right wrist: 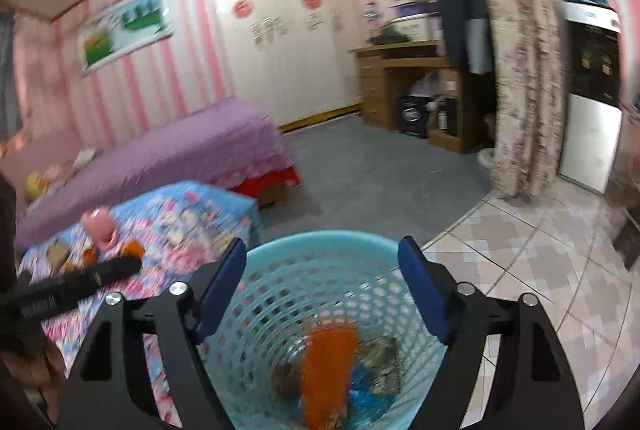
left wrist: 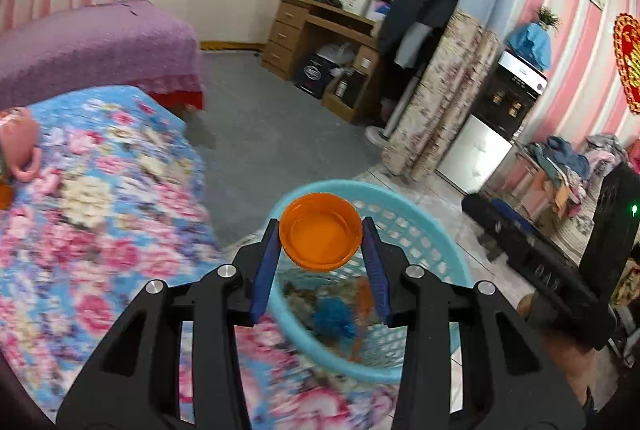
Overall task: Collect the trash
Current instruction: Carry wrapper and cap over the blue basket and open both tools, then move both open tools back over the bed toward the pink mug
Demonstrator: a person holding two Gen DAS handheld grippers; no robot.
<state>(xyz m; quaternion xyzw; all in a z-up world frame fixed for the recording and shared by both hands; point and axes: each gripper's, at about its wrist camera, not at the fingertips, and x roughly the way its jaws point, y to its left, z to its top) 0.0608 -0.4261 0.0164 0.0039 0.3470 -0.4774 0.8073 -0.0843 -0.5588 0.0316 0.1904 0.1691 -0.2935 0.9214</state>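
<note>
My left gripper is shut on an orange plastic lid, held between the blue pads above the near rim of a light blue mesh basket. The basket holds blue, orange and brownish trash. My right gripper is open and empty, its fingers spread over the same basket. An orange piece, a blue scrap and a patterned wrapper are inside it. The left gripper shows as a black bar at the left of the right wrist view.
The floral-covered table carries a pink cup and small orange and brown bits. Beyond are a purple bed, grey carpet, a wooden desk, a curtain and tiled floor.
</note>
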